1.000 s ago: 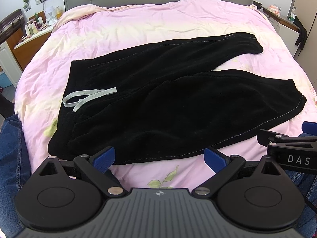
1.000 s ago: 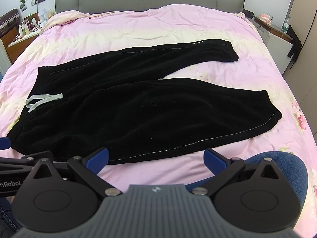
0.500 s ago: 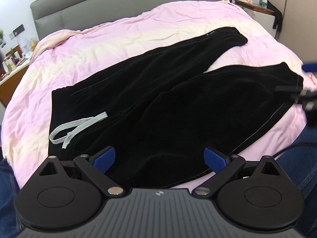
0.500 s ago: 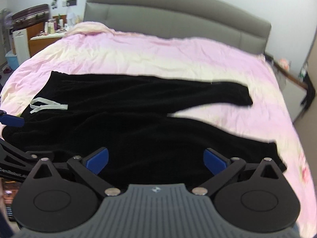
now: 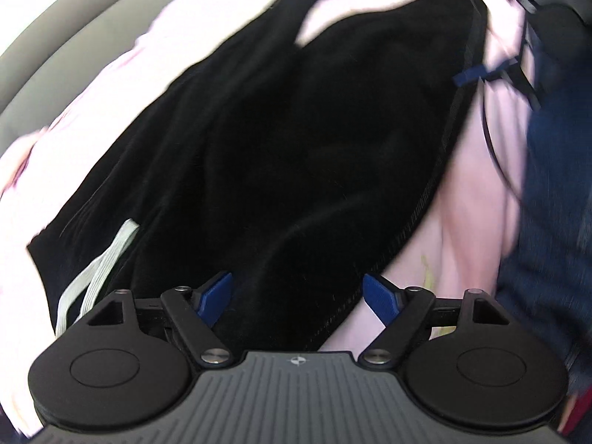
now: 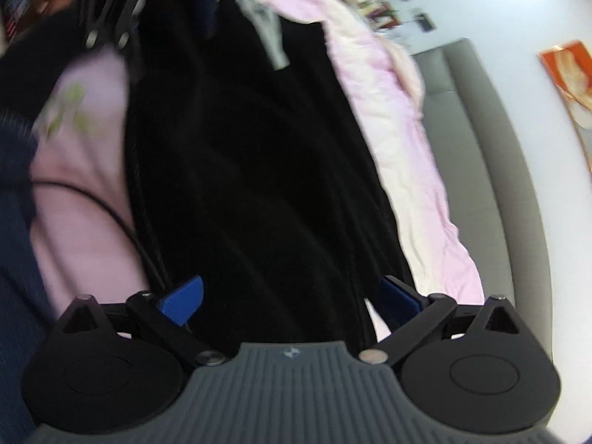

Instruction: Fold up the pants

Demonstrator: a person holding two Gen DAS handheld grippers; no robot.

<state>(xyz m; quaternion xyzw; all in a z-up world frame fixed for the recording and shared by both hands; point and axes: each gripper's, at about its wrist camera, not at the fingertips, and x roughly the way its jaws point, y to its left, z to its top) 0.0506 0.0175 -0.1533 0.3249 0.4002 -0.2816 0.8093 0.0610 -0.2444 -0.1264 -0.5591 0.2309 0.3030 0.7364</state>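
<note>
Black, soft fleece pants point(image 5: 296, 140) spread flat on a pink quilted bed cover point(image 5: 470, 199), filling the middle of both motion-blurred wrist views. Pale grey drawstring point(image 5: 100, 259) lying on the waistband, at the lower left of the left wrist view. Left gripper point(image 5: 298, 298) low over the waist end, its 2 blue fingertips point(image 5: 216, 296) wide apart with fabric and the stitched hem edge between them, nothing clamped. Right gripper point(image 6: 290, 299) low over the leg end, its 2 blue pads point(image 6: 183, 298) likewise spread wide above the dark cloth, not gripping. Contact with the fabric unclear in both. Grey padded headboard point(image 6: 481, 155) beyond the cover. Thin black cable point(image 6: 92, 199) across the pink cover.
</note>
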